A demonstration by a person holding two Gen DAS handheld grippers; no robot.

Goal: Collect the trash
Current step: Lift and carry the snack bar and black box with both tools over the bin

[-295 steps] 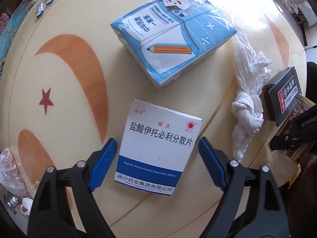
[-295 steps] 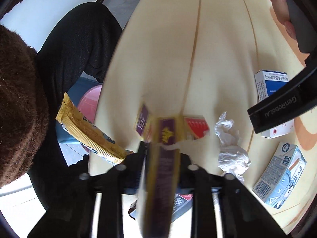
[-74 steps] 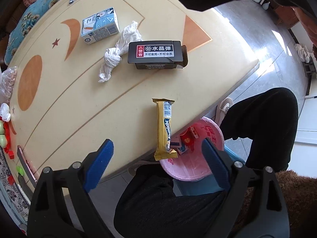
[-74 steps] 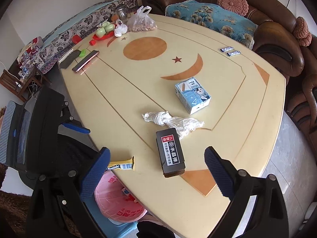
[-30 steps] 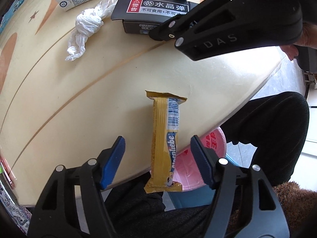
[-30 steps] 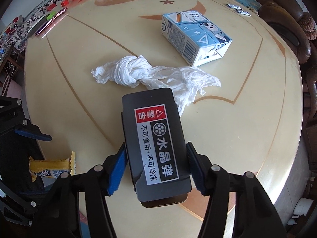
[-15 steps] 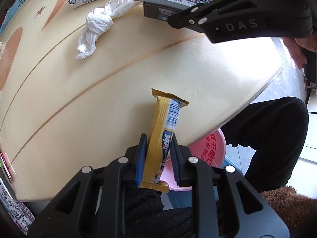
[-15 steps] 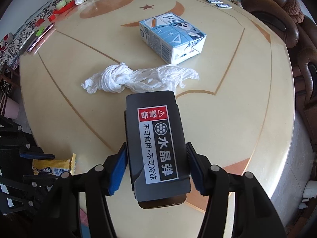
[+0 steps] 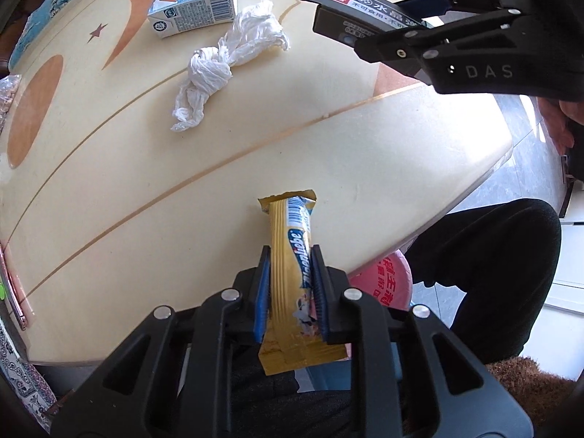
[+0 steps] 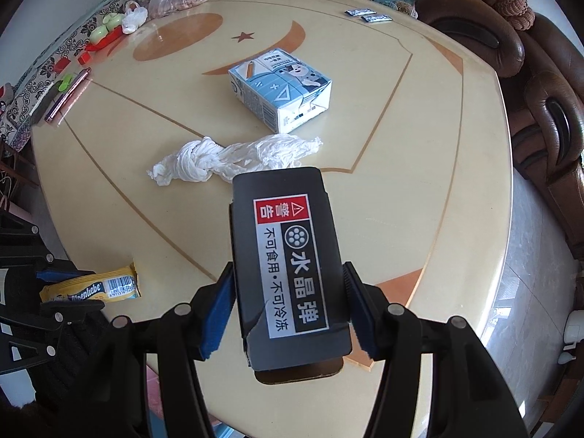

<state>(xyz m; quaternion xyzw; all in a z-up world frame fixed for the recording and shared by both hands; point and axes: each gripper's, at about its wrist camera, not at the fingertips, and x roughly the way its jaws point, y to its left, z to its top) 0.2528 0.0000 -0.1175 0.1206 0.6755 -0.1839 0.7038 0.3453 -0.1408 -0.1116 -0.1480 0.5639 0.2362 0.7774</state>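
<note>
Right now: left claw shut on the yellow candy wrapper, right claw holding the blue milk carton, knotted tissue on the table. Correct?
One error. The right claw holds the black box with the red warning label, not the blue milk carton, which lies on the table beyond the knotted tissue; the right wrist view shows it. The left claw is shut on the yellow candy wrapper.

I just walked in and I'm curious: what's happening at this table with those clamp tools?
A person is clearing trash, holding a clamp tool in each hand. The left gripper is shut on a yellow candy wrapper near the table edge, above a pink bin. The right gripper holds a black box. A twisted white tissue and a blue carton lie on the table.
</note>
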